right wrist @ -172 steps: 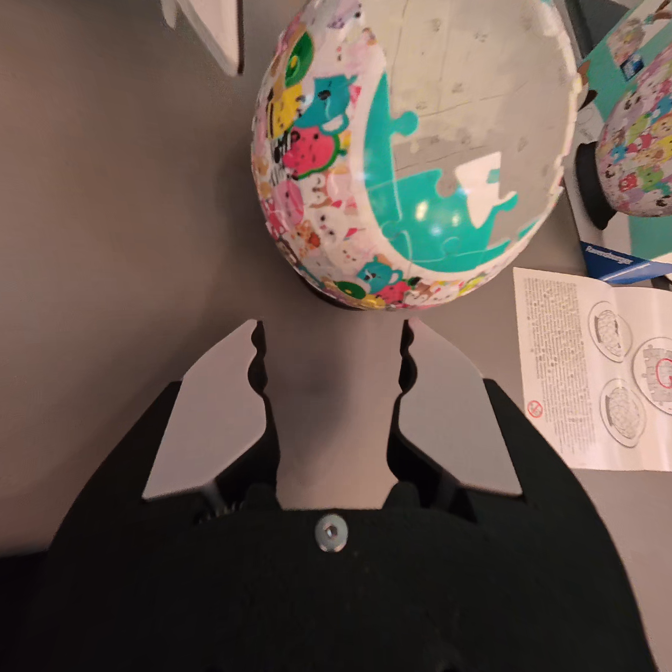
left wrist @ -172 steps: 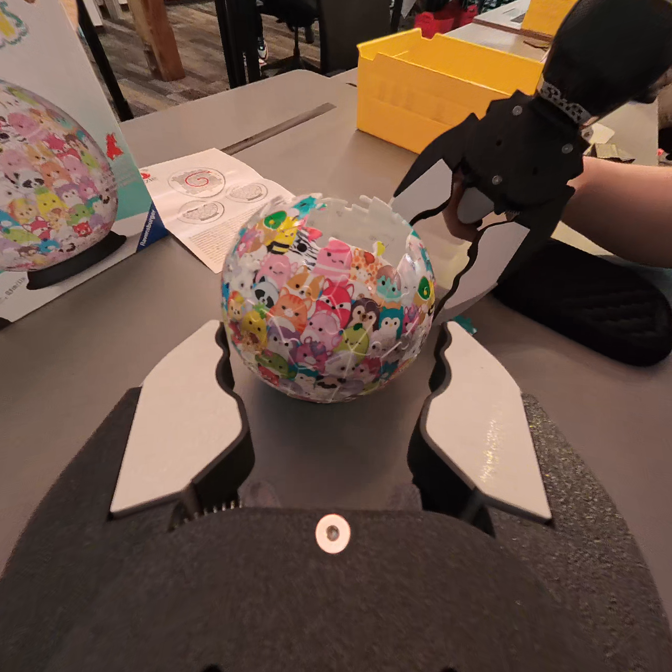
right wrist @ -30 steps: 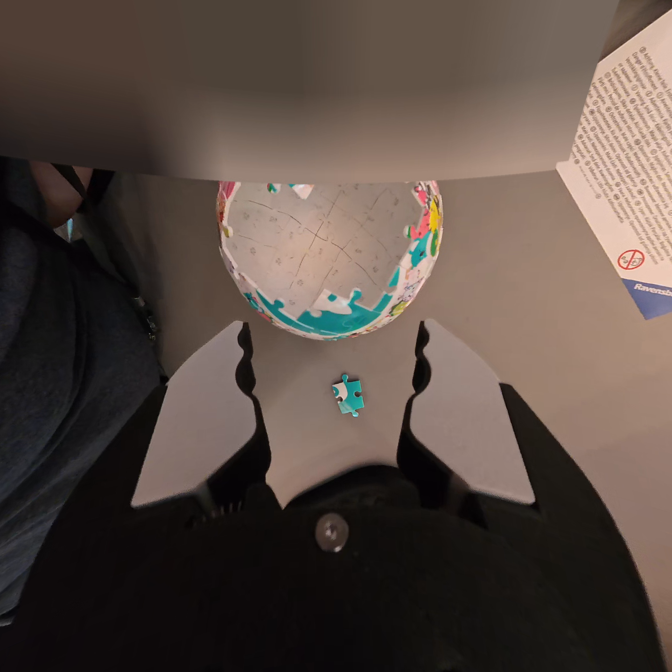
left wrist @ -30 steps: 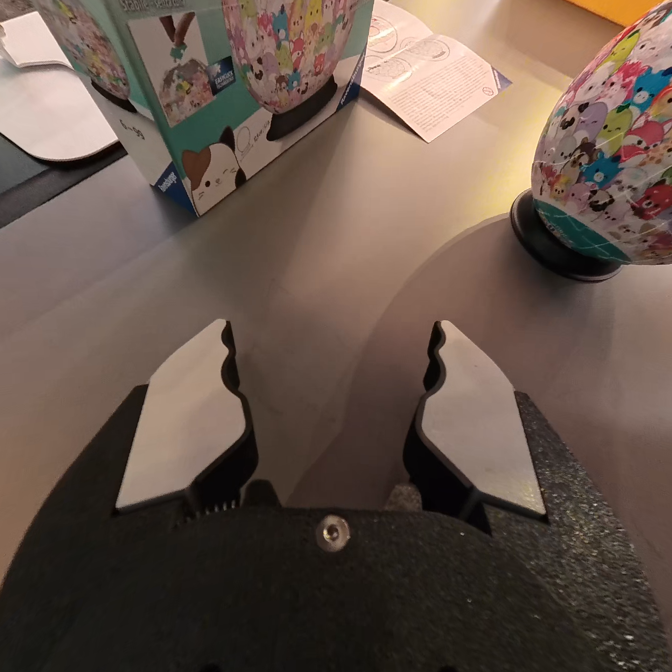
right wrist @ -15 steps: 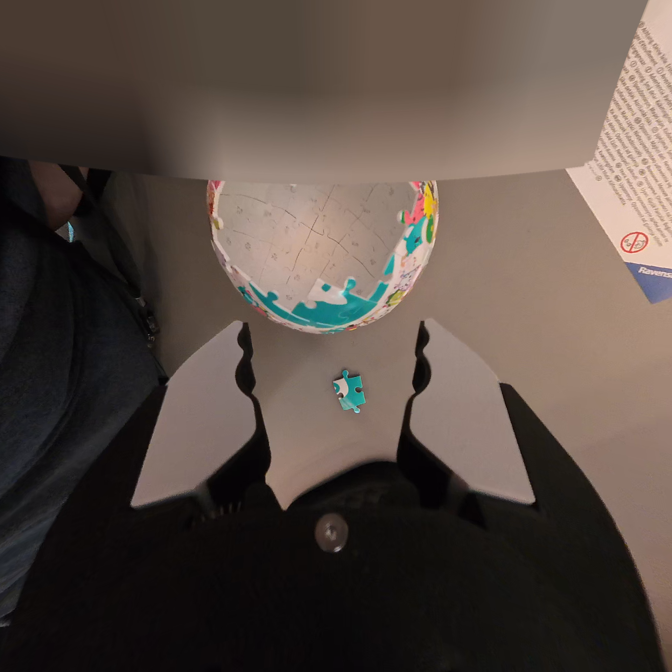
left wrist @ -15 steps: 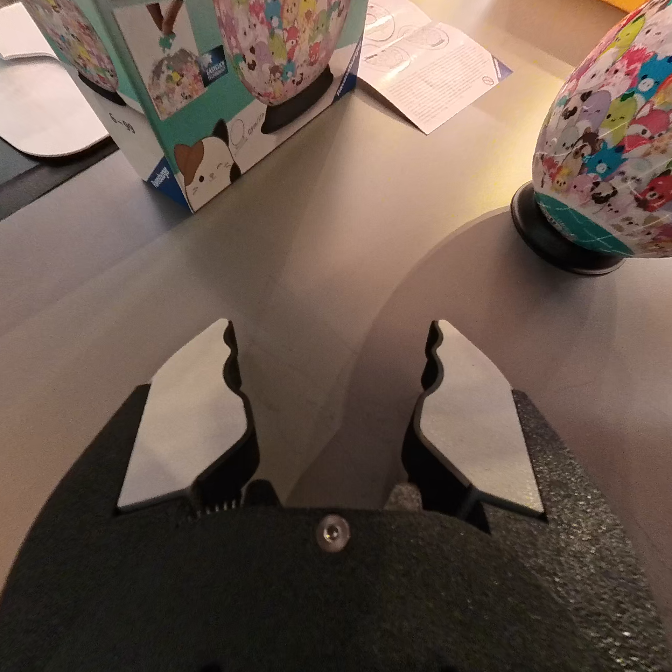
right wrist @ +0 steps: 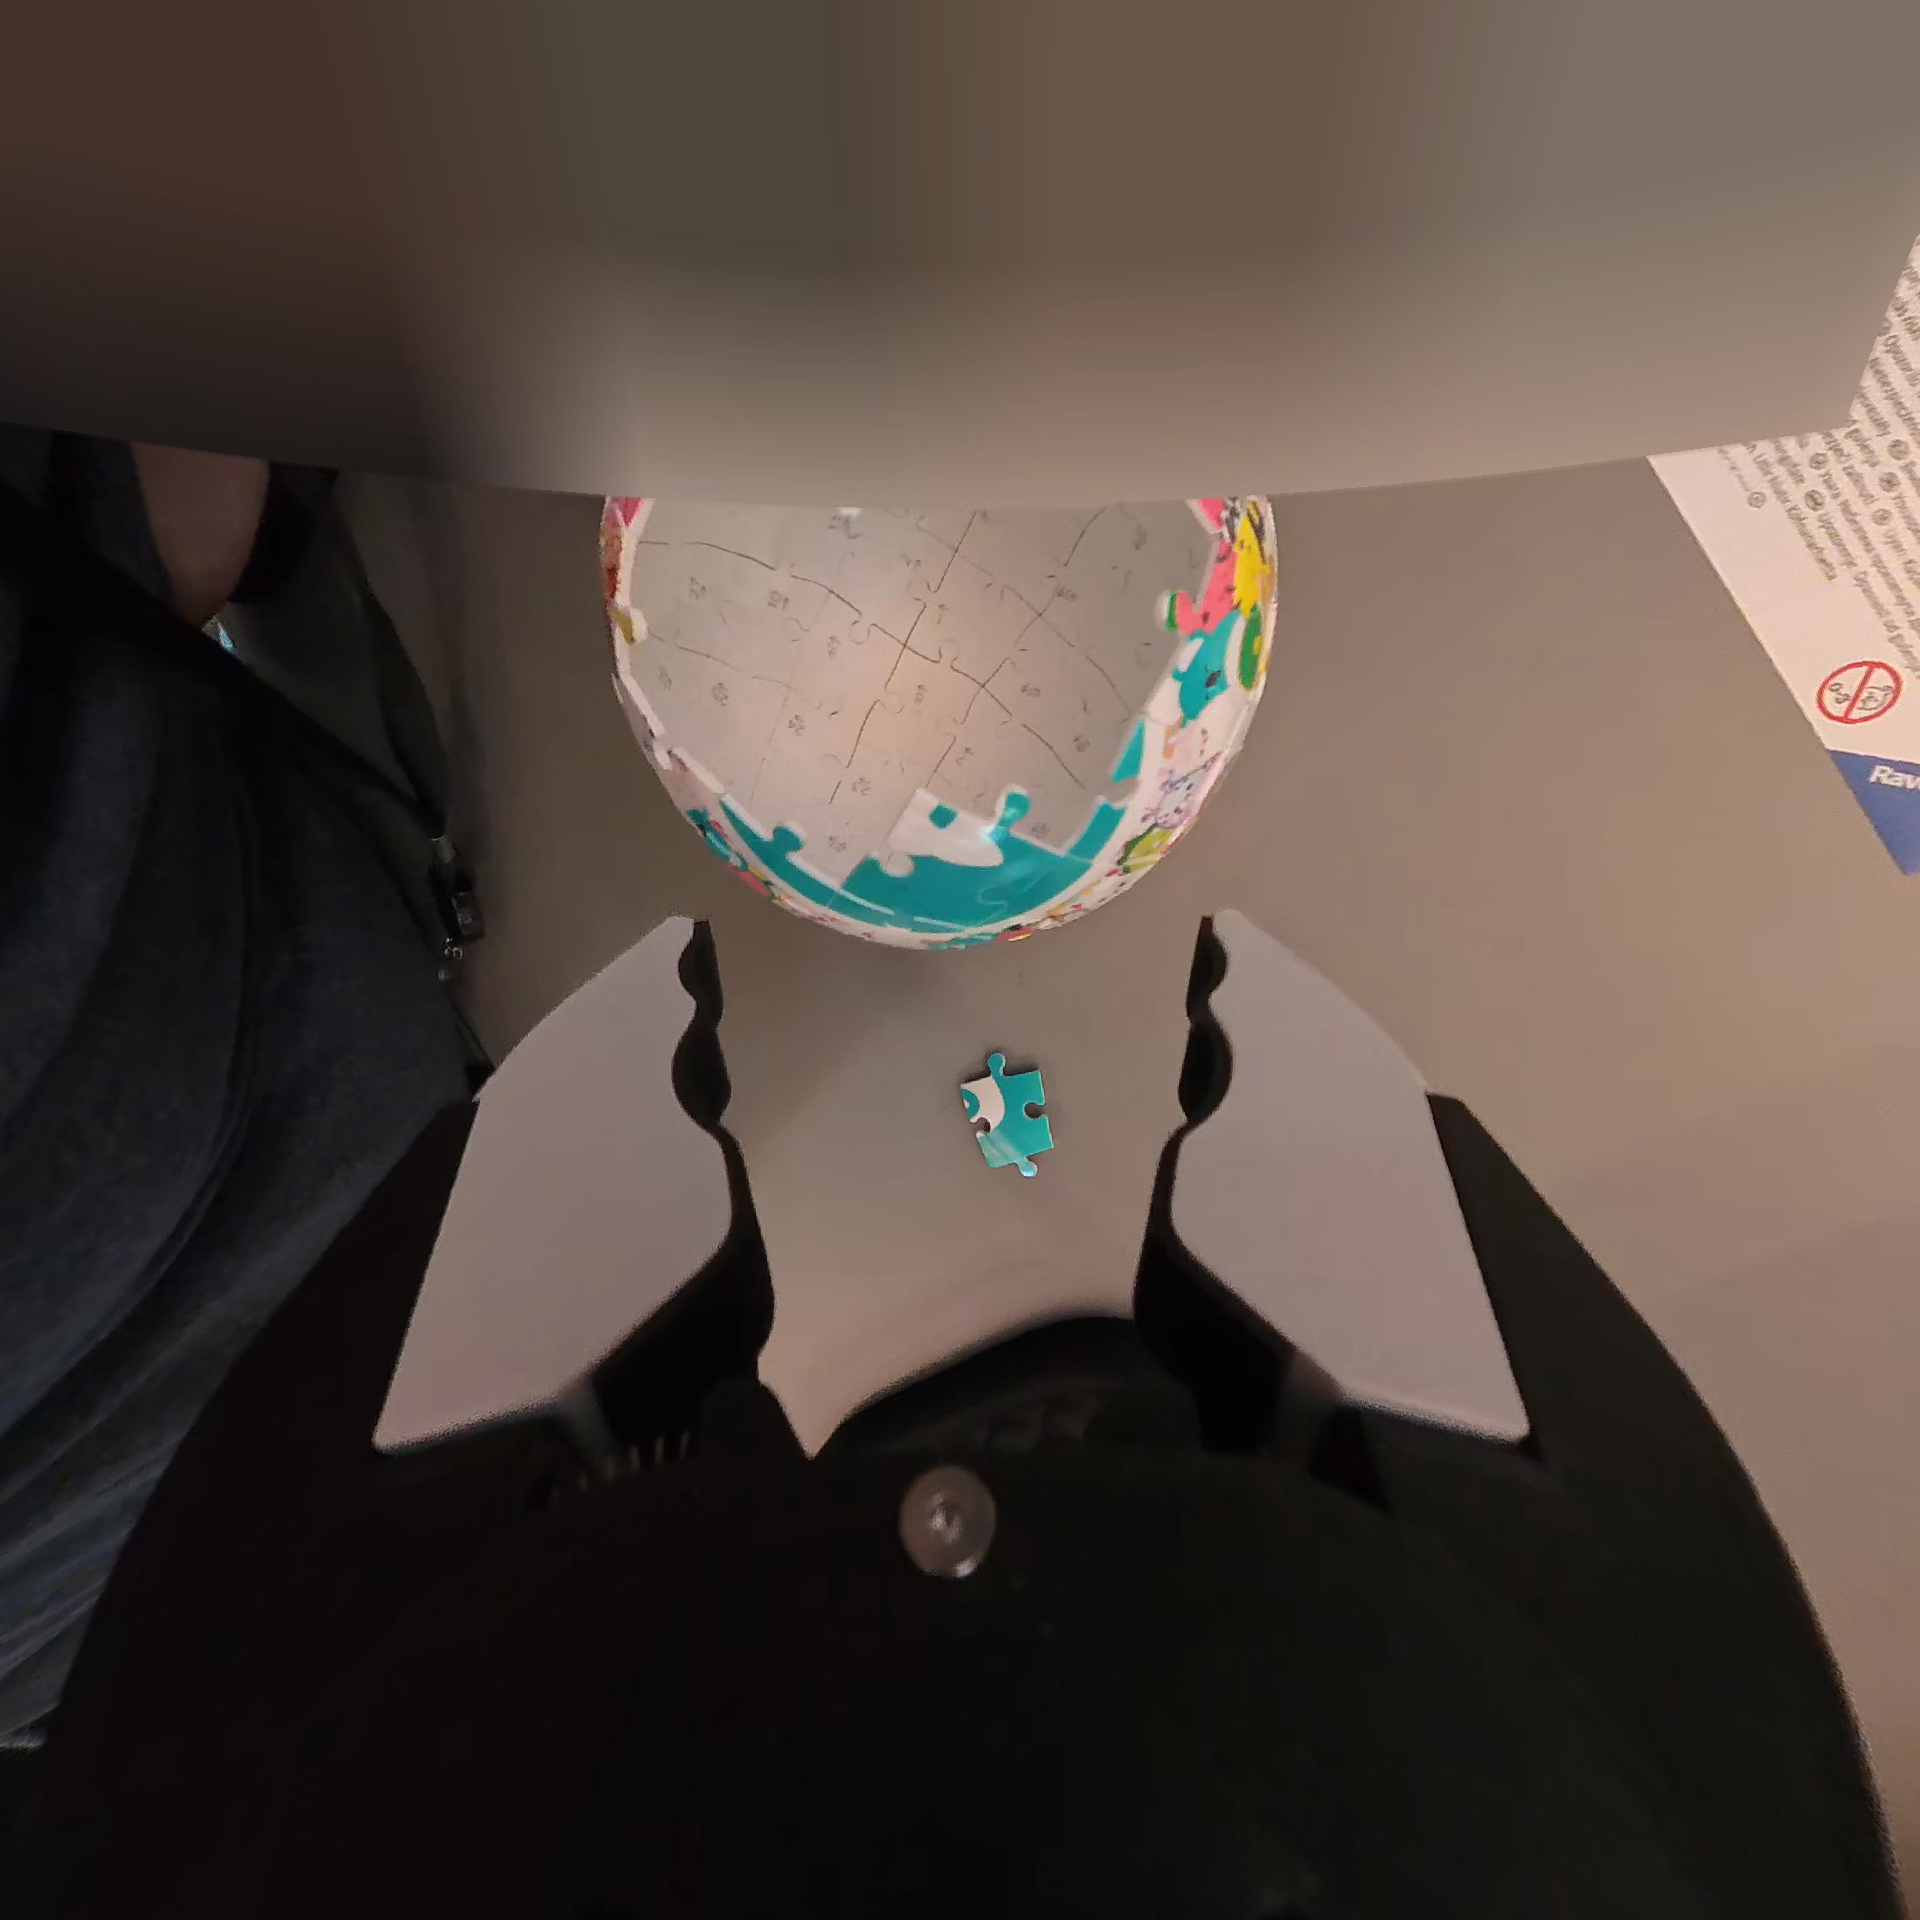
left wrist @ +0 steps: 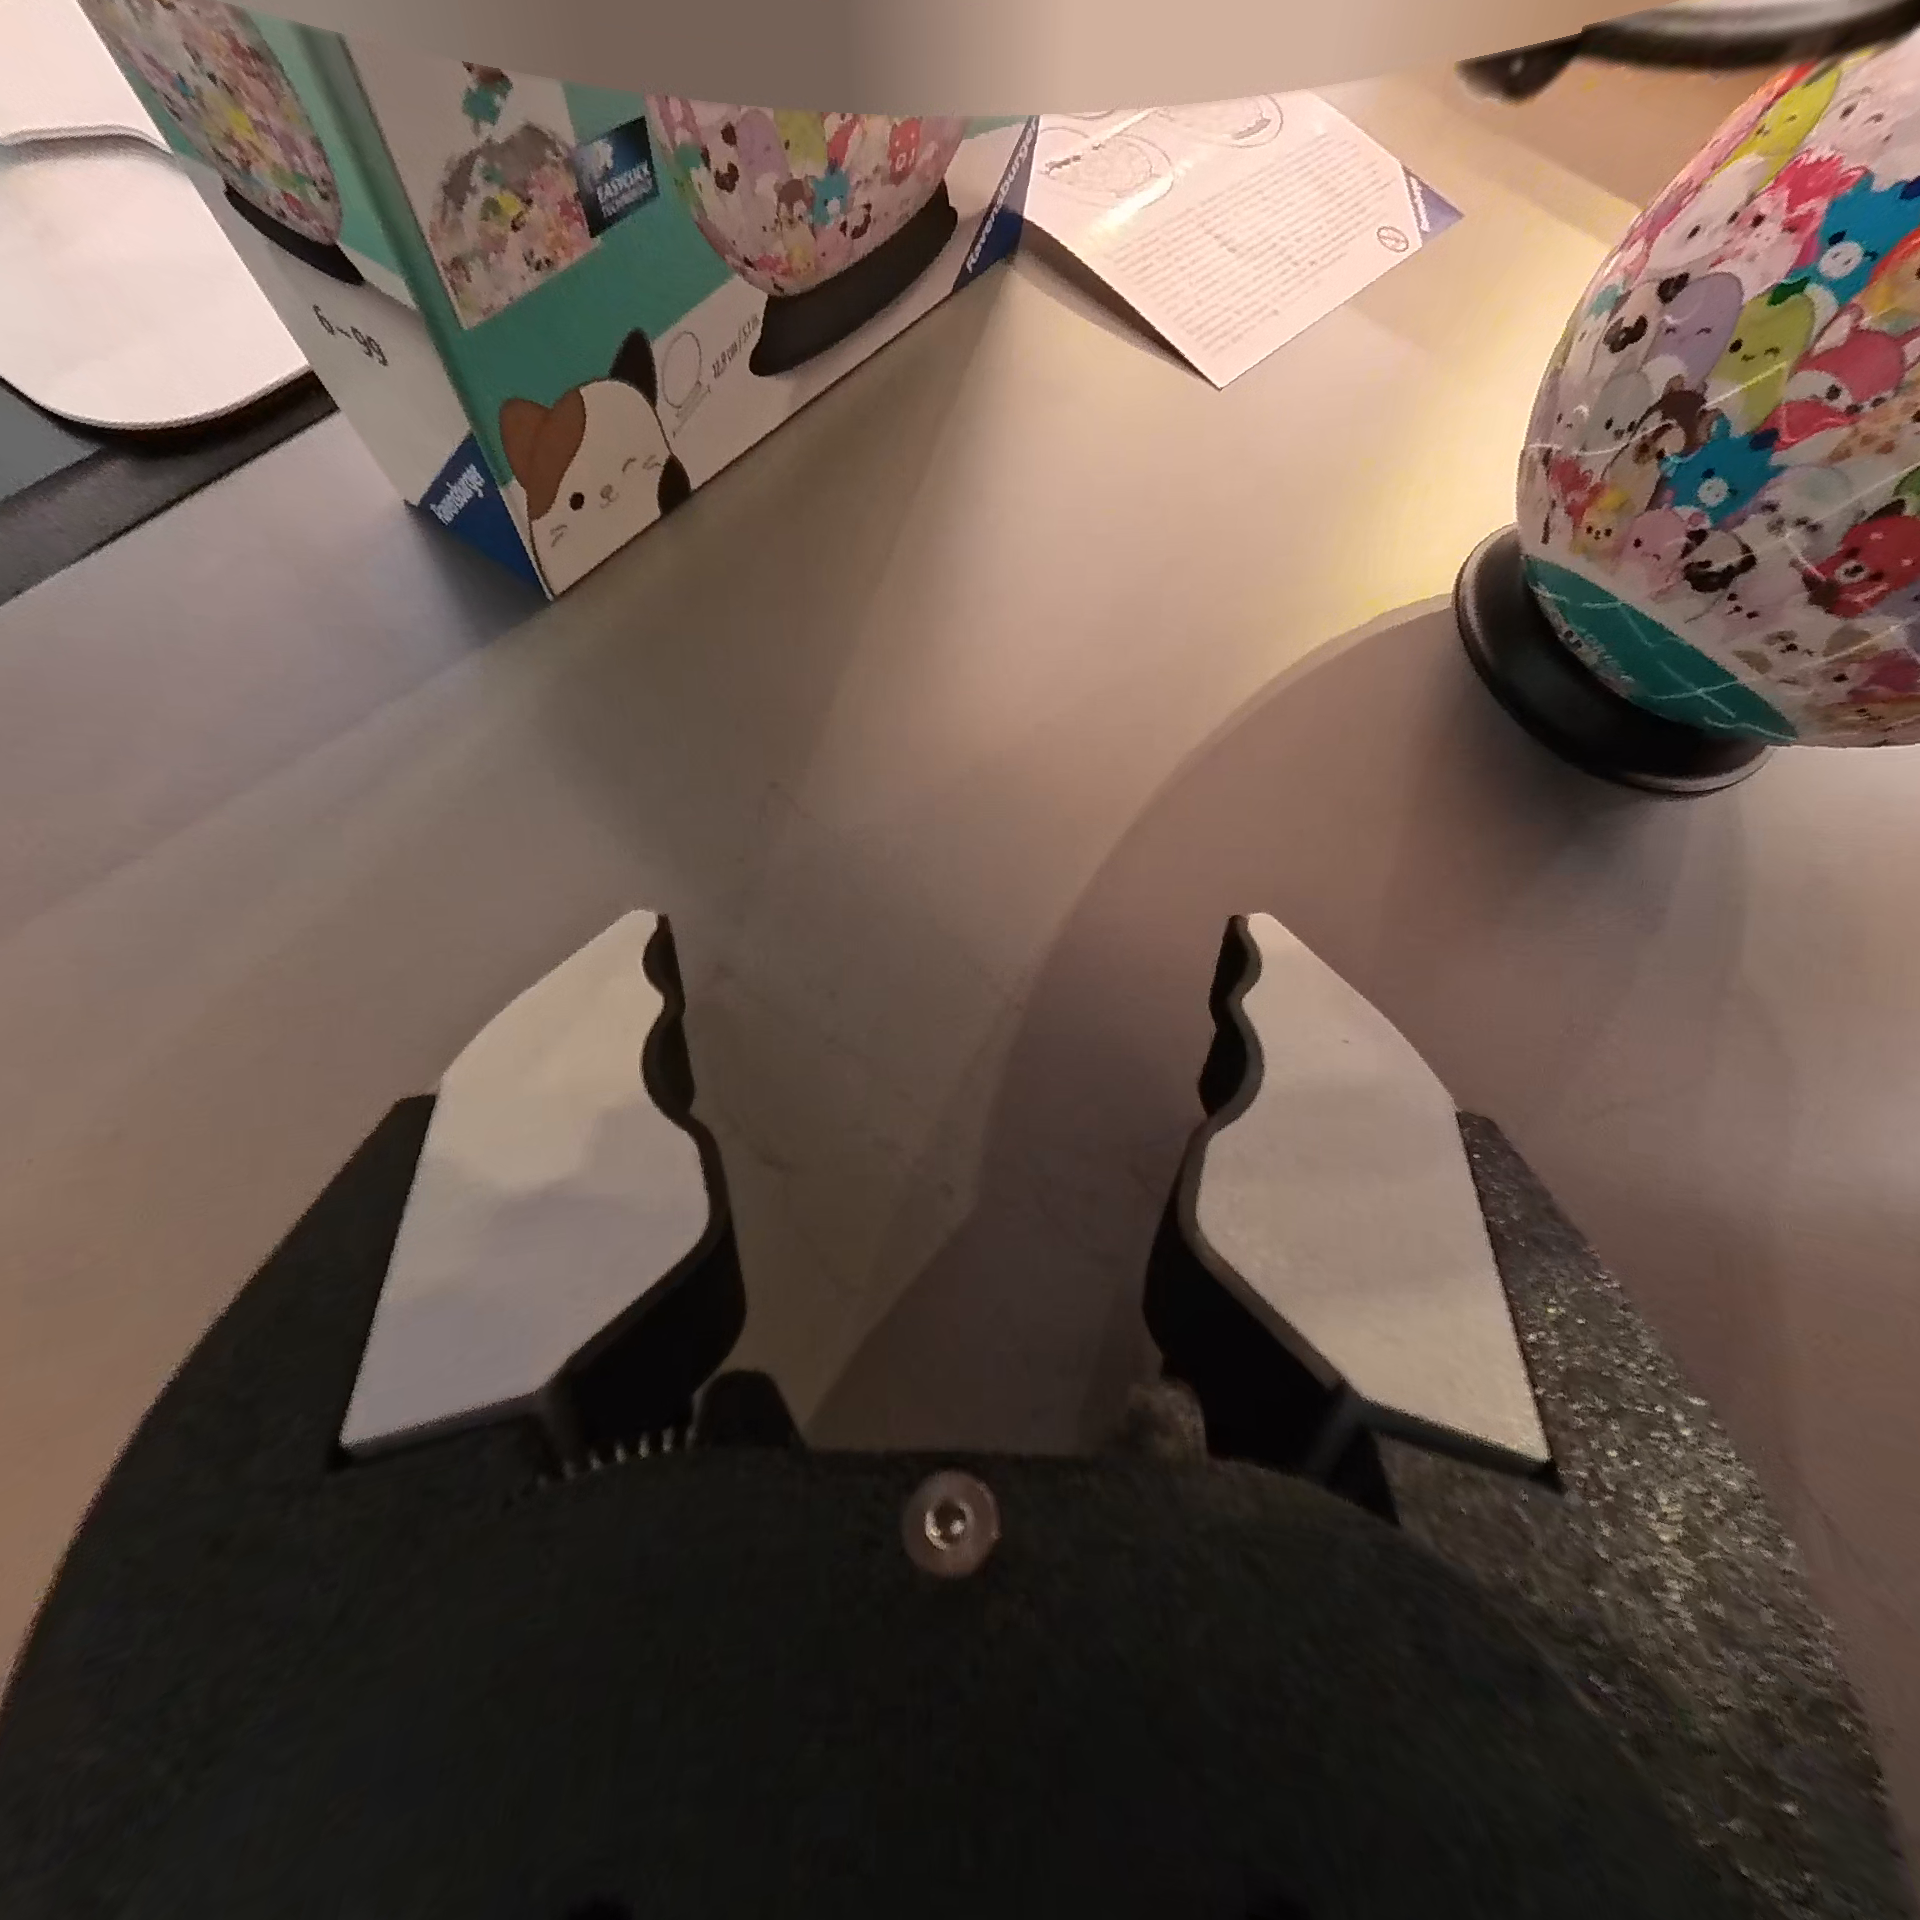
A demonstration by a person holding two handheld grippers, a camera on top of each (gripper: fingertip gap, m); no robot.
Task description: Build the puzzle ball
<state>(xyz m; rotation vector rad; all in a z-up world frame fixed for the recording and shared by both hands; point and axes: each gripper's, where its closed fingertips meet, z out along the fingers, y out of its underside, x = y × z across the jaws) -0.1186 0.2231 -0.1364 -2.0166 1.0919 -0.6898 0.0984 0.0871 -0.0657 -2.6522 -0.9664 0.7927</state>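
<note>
In the right wrist view the puzzle ball shows from its open side, with a white numbered inside and a teal and multicoloured rim. A loose teal and white puzzle piece lies flat on the grey table between the fingers of my right gripper, which is open and empty above it. In the left wrist view the ball sits on a black ring stand at the far right. My left gripper is open and empty over bare table, well left of the ball.
The puzzle's box stands at the back left, with an instruction leaflet behind it; the leaflet also shows in the right wrist view. A person in dark clothing is at the left. A white mat lies far left.
The left gripper has drawn back and tilted slightly, so the box and ball sit a little lower and nearer centre. The right gripper shifted slightly over the loose piece. Both stay open.
</note>
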